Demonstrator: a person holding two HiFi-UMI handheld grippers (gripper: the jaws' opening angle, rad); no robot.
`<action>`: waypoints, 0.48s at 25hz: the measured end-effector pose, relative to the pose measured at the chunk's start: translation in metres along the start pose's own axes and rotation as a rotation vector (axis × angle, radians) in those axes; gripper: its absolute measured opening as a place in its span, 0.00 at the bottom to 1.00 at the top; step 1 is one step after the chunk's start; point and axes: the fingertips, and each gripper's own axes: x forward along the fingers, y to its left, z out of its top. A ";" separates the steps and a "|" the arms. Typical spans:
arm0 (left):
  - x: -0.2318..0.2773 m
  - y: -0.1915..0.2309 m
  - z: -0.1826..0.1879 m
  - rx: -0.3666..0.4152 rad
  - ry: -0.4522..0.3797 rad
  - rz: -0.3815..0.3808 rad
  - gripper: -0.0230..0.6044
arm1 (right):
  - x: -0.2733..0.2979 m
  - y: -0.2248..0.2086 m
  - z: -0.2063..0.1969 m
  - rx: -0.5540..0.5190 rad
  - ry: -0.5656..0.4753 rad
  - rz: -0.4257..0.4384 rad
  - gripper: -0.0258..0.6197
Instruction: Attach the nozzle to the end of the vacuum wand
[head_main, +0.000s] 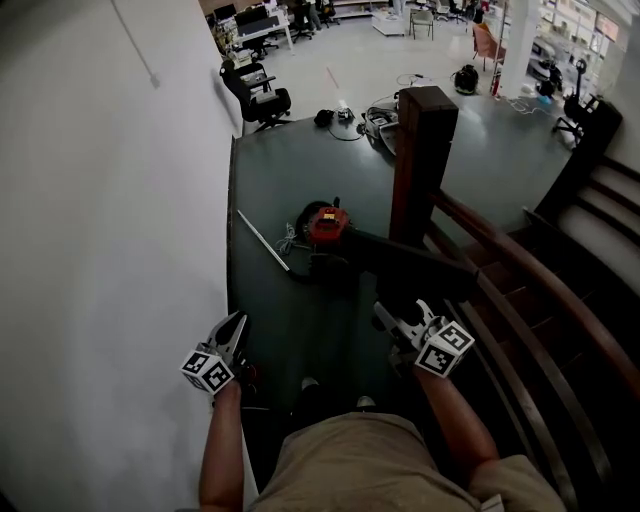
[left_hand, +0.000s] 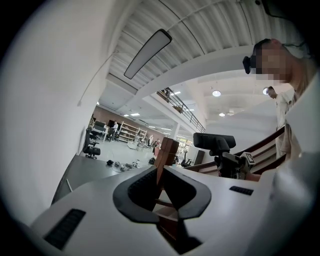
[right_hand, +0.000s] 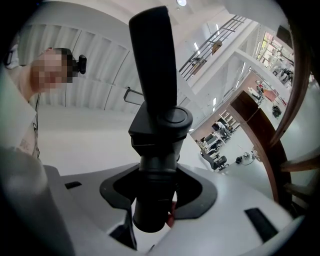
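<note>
My right gripper (head_main: 398, 318) (right_hand: 155, 197) is shut on the round neck of a black vacuum nozzle (head_main: 410, 262) (right_hand: 152, 65), whose flat head sticks out past the jaws. On the dark landing floor ahead lies the vacuum with its red body (head_main: 328, 225). A thin silver wand (head_main: 262, 240) lies flat to its left. My left gripper (head_main: 233, 328) (left_hand: 157, 169) hangs near the white wall, shut with nothing in it. In the left gripper view the nozzle (left_hand: 214, 141) shows off to the right.
A white wall (head_main: 110, 250) runs along the left. A brown newel post (head_main: 420, 160) and curved stair rail (head_main: 530, 290) stand to the right, with steps going down. Office chairs (head_main: 258, 95) and loose cables (head_main: 345, 115) lie beyond the landing. The person's legs fill the bottom of the head view.
</note>
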 end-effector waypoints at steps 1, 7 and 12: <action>0.001 0.007 0.000 -0.003 0.002 0.003 0.09 | 0.006 -0.003 -0.003 0.001 0.006 0.001 0.32; 0.017 0.074 0.014 -0.014 0.011 0.009 0.09 | 0.072 -0.016 -0.018 -0.005 0.041 -0.002 0.32; 0.046 0.144 0.032 -0.029 0.011 -0.007 0.09 | 0.141 -0.034 -0.029 -0.012 0.053 -0.019 0.32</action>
